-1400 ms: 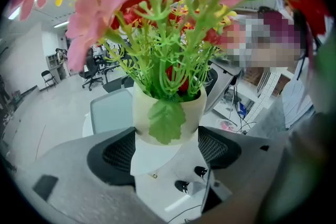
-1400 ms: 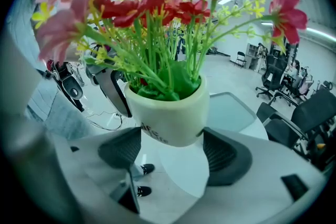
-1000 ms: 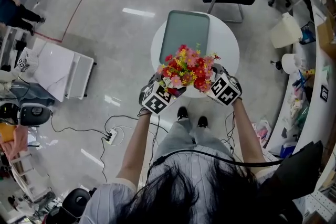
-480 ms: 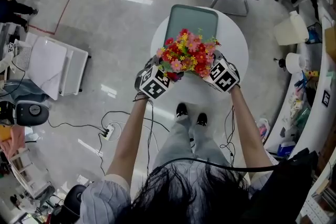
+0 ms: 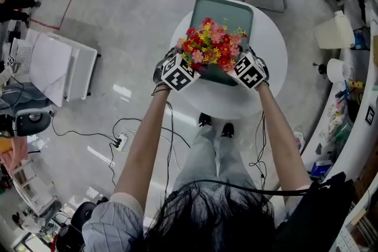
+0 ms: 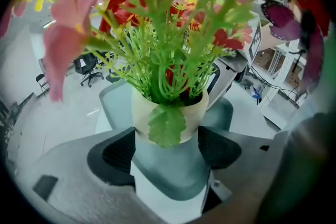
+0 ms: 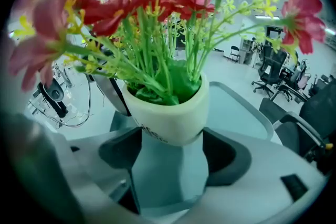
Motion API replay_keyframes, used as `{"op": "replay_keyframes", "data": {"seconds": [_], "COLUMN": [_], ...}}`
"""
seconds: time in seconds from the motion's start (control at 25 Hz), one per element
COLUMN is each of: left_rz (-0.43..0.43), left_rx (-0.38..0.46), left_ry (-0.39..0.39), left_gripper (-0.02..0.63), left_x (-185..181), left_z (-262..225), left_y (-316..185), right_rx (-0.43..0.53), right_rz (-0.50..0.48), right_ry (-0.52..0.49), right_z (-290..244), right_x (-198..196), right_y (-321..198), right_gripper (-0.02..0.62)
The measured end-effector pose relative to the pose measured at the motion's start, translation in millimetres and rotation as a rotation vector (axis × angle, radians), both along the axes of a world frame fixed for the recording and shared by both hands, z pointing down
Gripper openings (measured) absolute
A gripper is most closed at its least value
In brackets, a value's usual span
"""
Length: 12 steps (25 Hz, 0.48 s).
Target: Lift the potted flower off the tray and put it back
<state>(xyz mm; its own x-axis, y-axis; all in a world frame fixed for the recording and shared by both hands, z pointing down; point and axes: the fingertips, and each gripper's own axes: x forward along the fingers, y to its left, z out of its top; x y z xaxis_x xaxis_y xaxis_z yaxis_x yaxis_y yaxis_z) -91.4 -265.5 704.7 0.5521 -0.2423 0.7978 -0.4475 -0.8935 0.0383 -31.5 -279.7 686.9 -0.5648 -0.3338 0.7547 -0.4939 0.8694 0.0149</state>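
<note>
Head view: potted flower [image 5: 210,49] upright, over the near end of the green tray [image 5: 227,12] on the round white desk [image 5: 269,82]. Left claw [image 5: 186,69] and right claw [image 5: 237,69] flank it, one on each side and equally near.

Left gripper view: left claw [image 6: 167,148] narrowed onto the cream pot, dark pads touching its lower sides. Tray surface shows under the pot's base, so the pot looks lifted clear.

Right gripper view: right claw [image 7: 170,157] likewise clamps the pot low down, stems vertical, tray directly below. Judgement: pot axis vertical, tray straight beneath. The set-down looks like a plain drop, both claws level.
</note>
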Motion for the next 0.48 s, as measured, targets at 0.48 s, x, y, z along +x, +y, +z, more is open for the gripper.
{"op": "replay_keyframes", "data": {"seconds": [0.48], "left_rz": [-0.015], "left_rx": [0.001], "left_ry": [0.020], "left_gripper": [0.360], "left_x": [16], "left_z": [14], "left_y": [-34], "right_rx": [-0.044], "right_rz": [0.109], "right_ry": [-0.060], "right_z": [26], "right_x": [17], "right_y": [-25], "right_gripper": [0.364]}}
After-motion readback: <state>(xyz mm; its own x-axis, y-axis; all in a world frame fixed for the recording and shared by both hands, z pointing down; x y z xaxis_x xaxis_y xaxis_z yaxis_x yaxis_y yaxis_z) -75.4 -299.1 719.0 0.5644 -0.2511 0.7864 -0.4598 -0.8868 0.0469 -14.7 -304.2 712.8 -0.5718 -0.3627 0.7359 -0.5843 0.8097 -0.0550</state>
